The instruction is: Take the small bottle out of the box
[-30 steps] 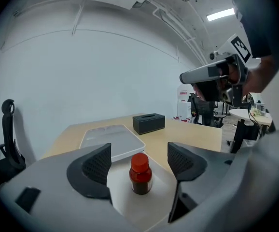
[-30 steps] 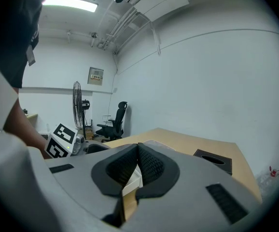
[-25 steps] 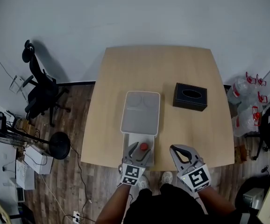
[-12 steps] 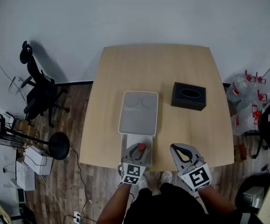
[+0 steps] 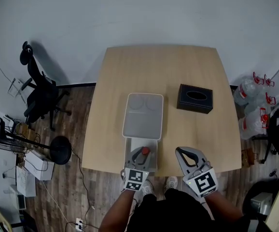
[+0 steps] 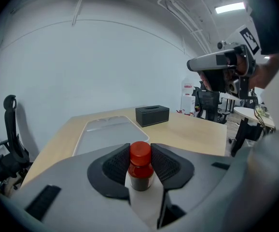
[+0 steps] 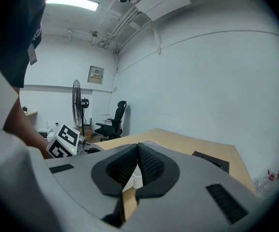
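small bottle (image 6: 140,175) is pinched at its red cap by the closing left tool (image 6: 140,148), box (image 5: 140,142) under the tool; right tool (image 7: 138,151) is seen shut, empty

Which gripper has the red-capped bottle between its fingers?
The left gripper: its fingers are closing on the small bottle. The right gripper has its fingers together on nothing.

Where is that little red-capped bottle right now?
In the head view, the small bottle stands between the closing left tongs, at the white box on the table's near edge, left of centre.
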{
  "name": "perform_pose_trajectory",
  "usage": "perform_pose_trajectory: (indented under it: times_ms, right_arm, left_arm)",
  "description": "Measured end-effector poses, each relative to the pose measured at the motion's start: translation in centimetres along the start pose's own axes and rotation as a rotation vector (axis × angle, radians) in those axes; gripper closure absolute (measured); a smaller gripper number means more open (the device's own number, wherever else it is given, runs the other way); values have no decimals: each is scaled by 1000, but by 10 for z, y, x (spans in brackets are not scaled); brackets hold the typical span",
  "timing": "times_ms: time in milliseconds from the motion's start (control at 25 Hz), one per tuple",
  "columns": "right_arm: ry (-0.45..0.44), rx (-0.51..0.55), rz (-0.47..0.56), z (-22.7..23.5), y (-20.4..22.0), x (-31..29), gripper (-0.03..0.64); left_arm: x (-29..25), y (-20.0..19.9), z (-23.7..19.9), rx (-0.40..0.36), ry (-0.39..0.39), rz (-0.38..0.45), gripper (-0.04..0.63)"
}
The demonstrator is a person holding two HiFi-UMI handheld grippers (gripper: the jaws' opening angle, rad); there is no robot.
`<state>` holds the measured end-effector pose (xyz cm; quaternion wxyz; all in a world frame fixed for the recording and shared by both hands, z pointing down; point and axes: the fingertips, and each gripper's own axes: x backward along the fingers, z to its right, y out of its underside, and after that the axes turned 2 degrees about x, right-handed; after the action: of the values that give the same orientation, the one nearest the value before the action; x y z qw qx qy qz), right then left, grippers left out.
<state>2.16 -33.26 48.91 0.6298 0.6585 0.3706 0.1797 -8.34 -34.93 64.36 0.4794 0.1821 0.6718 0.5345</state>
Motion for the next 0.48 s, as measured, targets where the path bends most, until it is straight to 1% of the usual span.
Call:
perform_pose_trajectory:
  times_ms: [200, 320, 480]
  right_arm:
    - [10, -10, -6, 3, 1, -1, 604]
    - [9, -8, -32, 3, -1, -2, 604]
    - [2, 48, 18, 0, -13, -6, 604]
  left_arm:
    - [13, -26, 0, -1, 7, 56, 451]
    - [22, -42, -1, -9, 3, 92, 451]
    - [34, -68, -5, -5, -17, 142, 451]
